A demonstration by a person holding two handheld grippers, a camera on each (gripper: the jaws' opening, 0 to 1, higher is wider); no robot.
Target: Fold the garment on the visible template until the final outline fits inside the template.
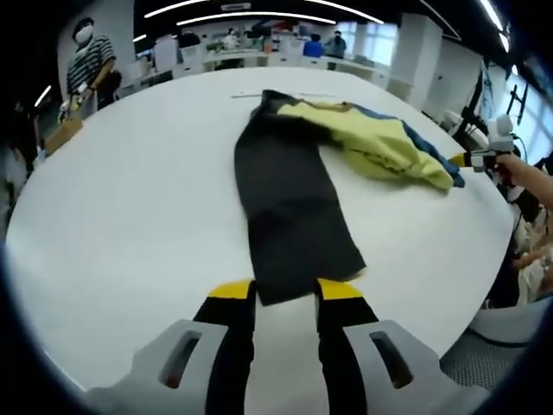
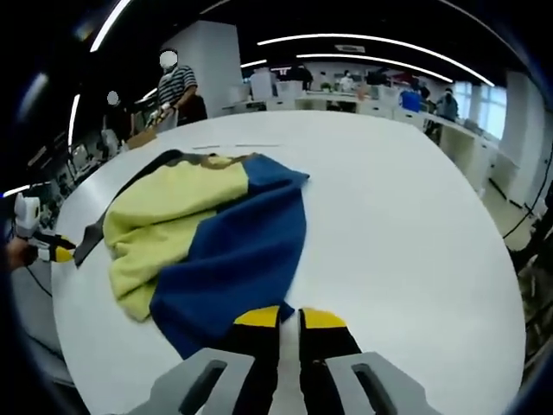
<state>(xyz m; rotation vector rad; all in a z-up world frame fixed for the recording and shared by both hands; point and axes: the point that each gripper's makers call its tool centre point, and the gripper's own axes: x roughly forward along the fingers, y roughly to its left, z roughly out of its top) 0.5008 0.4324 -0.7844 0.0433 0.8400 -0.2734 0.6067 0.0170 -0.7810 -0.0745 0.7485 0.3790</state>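
In the left gripper view, the left gripper (image 1: 285, 292) is reaching toward the near end of the dark panel (image 1: 289, 212) of the garment (image 1: 346, 164). Its yellow-tipped jaws are standing apart with a clear gap between them, and the corner of the dark cloth is lying right at the tips; whether the cloth is actually pinched is hard to tell, since the edge only meets the tips and white table is showing between the jaws lower down.

In the right gripper view, the right gripper (image 2: 289, 318) is sitting at the near edge of the blue part (image 2: 238, 259) of the garment. Its jaws are nearly together with only a thin slit between them, and the blue hem is touching the left tip; I cannot tell whether any cloth is caught in that slit.

The garment is lying spread on the white table (image 1: 121, 225), with a yellow-green part (image 2: 168, 220) bunched over the blue and a dark part stretching away. In the left gripper view the other gripper (image 1: 479, 158) is appearing at the far right by the garment's tip, too small to read. In the right gripper view the other one (image 2: 52, 251) is showing at the left edge beside a dark strip of cloth.

Any template outline is hard to make out; only thin lines are showing on the table beyond the garment. Behind, an office with desks and ceiling light strips is showing, and a person in a striped shirt (image 1: 91, 65) is standing at the table's far side.
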